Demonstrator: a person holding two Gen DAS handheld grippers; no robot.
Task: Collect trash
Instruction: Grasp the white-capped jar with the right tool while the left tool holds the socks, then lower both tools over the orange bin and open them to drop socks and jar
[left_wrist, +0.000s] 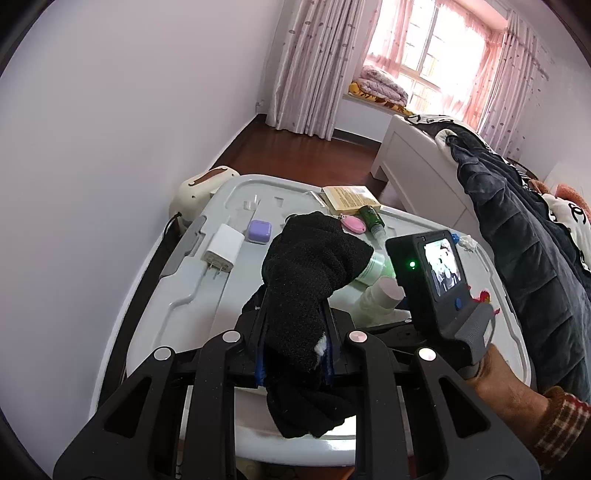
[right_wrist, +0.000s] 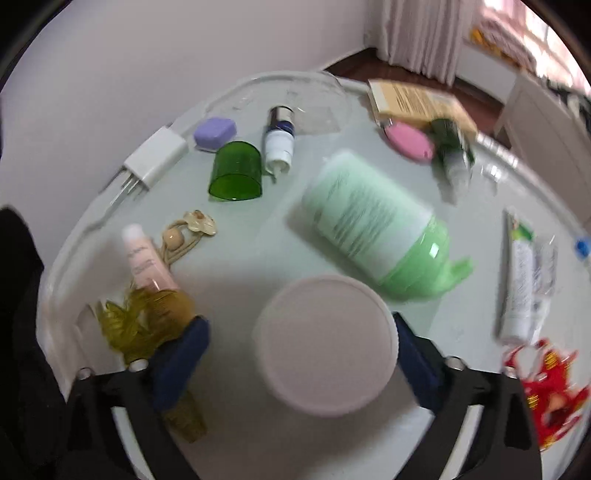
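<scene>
My left gripper (left_wrist: 294, 325) is shut on a black sock (left_wrist: 310, 266) and holds it above the grey plastic lid (left_wrist: 192, 291). My right gripper (right_wrist: 301, 354) is open, its blue pads on either side of a white round-capped jar (right_wrist: 327, 347) that stands on the lid (right_wrist: 240, 266); I cannot tell whether they touch it. A large green bottle (right_wrist: 373, 221) lies just beyond the jar. The right gripper's body (left_wrist: 436, 280) shows in the left wrist view.
On the lid lie a white charger (right_wrist: 155, 158), a purple case (right_wrist: 215, 132), a green cap (right_wrist: 236, 171), a small blue-white bottle (right_wrist: 280, 142), a pink tube (right_wrist: 146, 258), a pink fob (right_wrist: 408, 142), a white tube (right_wrist: 522, 280) and red scraps (right_wrist: 550, 391). A bed (left_wrist: 517, 221) stands right.
</scene>
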